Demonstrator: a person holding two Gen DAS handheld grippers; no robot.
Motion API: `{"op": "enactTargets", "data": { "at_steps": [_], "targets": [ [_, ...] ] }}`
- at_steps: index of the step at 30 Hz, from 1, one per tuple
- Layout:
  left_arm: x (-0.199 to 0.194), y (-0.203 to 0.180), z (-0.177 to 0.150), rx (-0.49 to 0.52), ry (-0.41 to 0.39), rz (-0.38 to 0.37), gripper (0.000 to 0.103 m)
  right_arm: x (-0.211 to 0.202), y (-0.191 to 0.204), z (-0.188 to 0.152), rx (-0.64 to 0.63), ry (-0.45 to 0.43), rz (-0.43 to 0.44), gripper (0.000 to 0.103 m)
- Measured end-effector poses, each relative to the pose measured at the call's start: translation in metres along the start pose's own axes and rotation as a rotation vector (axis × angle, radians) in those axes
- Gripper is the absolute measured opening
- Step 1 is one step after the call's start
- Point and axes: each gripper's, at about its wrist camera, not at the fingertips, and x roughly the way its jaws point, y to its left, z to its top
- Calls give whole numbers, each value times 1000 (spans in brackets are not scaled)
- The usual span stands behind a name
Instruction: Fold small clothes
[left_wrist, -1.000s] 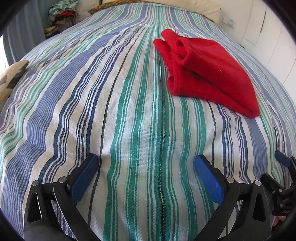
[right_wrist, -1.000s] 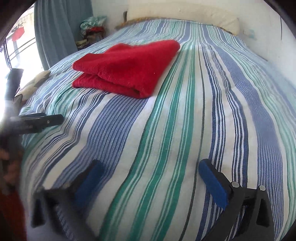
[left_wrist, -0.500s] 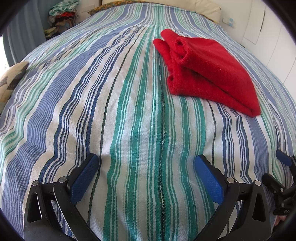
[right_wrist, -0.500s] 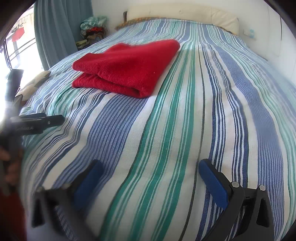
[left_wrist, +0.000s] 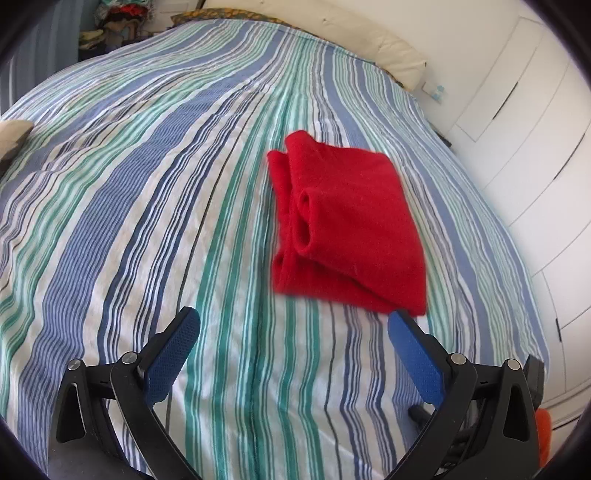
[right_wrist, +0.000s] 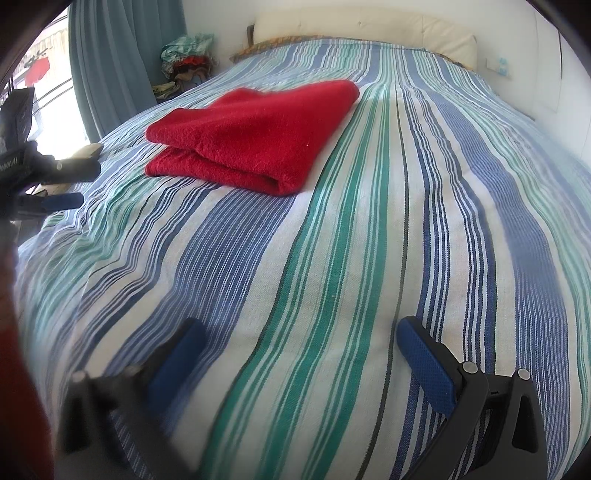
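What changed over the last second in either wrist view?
The left claw swung right and closer to the folded red garment, now just ahead of it. Both claws stayed open and empty; the right claw and the garment on the striped bedspread barely moved.

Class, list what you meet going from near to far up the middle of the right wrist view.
right gripper → striped bedspread → folded red garment → cream headboard

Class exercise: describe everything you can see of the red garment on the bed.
The red garment is plain bright red, fuzzy like fleece or knit, folded into a thick, roughly rectangular stack of layers. Its rounded fold edges show in the left wrist view. It lies flat on the striped bedspread; neither open gripper touches it.
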Motion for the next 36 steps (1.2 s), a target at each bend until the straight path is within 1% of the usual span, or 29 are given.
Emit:
{"op": "enactTargets", "data": {
  "at_steps": [2, 5, 6, 7, 8, 11, 13, 15, 16, 17, 18, 19, 20, 21, 22, 23, 24, 25, 29, 31, 33, 34, 36],
  "targets": [
    [5, -4, 28, -9, -7, -18, 102, 0, 1, 2, 0, 14, -4, 103],
    [17, -1, 67, -5, -17, -40, 102, -2, 1, 12, -5, 76, 3, 103],
    [25, 3, 78, -3, -8, -47, 102, -5, -1, 20, 6, 90, 21, 103],
    [36, 6, 86, -5, 10, -49, 102, -9, -6, 29, 32, 84, 56, 103],
    [49, 11, 91, -19, 30, -39, 102, -14, -13, 41, 65, 56, 92, 103],
    [94, 28, 95, -90, 118, -28, 102, -19, -37, 91, 165, -51, 139, 103],
    [118, 32, 88, -107, 164, -15, 101, -6, -58, 127, 264, -94, 190, 103],
    [128, 26, 80, -89, 172, -28, 101, 19, -77, 157, 367, -116, 250, 103],
    [130, 21, 78, -66, 165, -37, 101, 35, -84, 168, 411, -113, 263, 103],
    [132, 16, 76, -48, 163, -45, 97, 54, -91, 175, 459, -97, 294, 102],
    [134, 14, 74, -41, 170, -57, 89, 76, -94, 178, 509, -61, 337, 98],
    [136, 13, 72, -46, 185, -76, 62, 97, -95, 178, 556, -15, 380, 88],
    [138, 11, 70, -52, 205, -94, 34, 116, -91, 175, 586, 41, 415, 81],
    [140, 10, 70, -53, 220, -95, 26, 128, -81, 173, 568, 76, 430, 71],
    [136, 7, 73, -44, 216, -75, 22, 132, -67, 174, 498, 78, 419, 53],
    [131, 3, 76, -38, 211, -72, 20, 132, -54, 178, 419, 84, 391, 43],
    [124, -2, 81, -29, 195, -73, 20, 130, -45, 182, 378, 89, 354, 38],
    [115, -7, 86, -16, 171, -81, 19, 124, -42, 188, 364, 77, 335, 33],
    [74, -32, 112, 27, 63, -141, 19, 75, -32, 227, 235, -48, 298, 32],
    [57, -44, 124, 43, 24, -168, 19, 46, -30, 244, 189, -109, 294, 32],
    [50, -52, 129, 47, 20, -183, 20, 22, -30, 258, 153, -155, 288, 32],
    [52, -54, 128, 45, 31, -184, 21, 13, -32, 263, 149, -162, 285, 32],
    [67, -54, 117, 42, 86, -152, 29, 7, -36, 266, 165, -152, 280, 33]
  ]
}}
